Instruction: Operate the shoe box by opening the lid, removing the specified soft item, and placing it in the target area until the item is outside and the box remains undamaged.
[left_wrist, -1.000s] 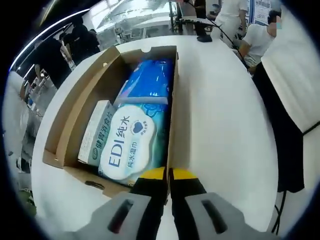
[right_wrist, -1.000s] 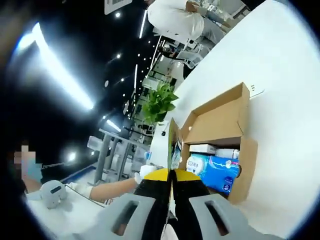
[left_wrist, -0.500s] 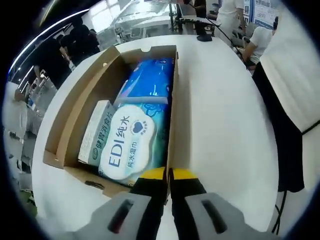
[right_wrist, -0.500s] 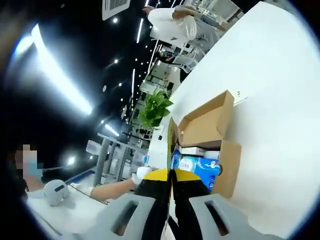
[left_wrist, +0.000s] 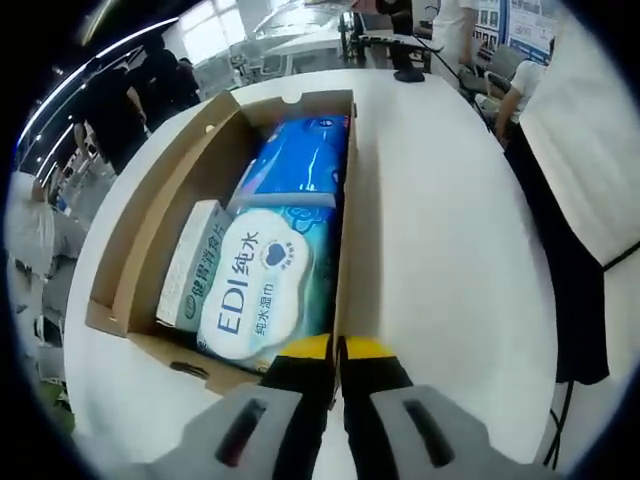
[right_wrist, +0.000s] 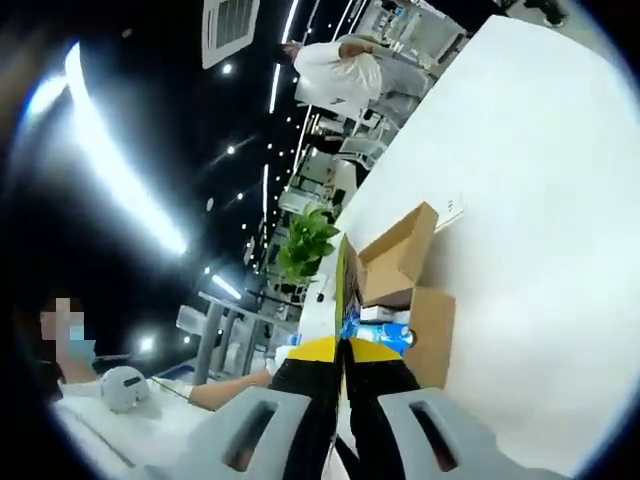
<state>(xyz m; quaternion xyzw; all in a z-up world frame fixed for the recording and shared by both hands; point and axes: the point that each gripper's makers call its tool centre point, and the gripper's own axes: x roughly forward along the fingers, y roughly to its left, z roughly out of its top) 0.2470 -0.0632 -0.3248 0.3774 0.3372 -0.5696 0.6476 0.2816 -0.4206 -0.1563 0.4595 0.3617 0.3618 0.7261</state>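
An open brown cardboard box (left_wrist: 150, 230) lies on a white table. Inside it are a white and teal pack of EDI wet wipes (left_wrist: 255, 290), a blue soft pack (left_wrist: 300, 160) behind it and a small white and green carton (left_wrist: 190, 265) on the left. My left gripper (left_wrist: 337, 352) is shut on the box's right wall at its near end. My right gripper (right_wrist: 343, 350) is shut on the thin lid (right_wrist: 341, 280), seen edge-on. Past it the box (right_wrist: 425, 320) appears small, with a raised flap (right_wrist: 400, 250) and the blue pack (right_wrist: 375, 330).
The white table (left_wrist: 440, 250) stretches to the right of the box. A person in a white top and dark trousers (left_wrist: 590, 150) stands at its right edge. A green plant (right_wrist: 305, 250), another person's arm (right_wrist: 225, 390) and a seated person (right_wrist: 335, 75) lie beyond the box.
The left gripper view is unchanged. In the right gripper view the box has grown smaller and its flap narrower, as that gripper swings away with the lid in its jaws.
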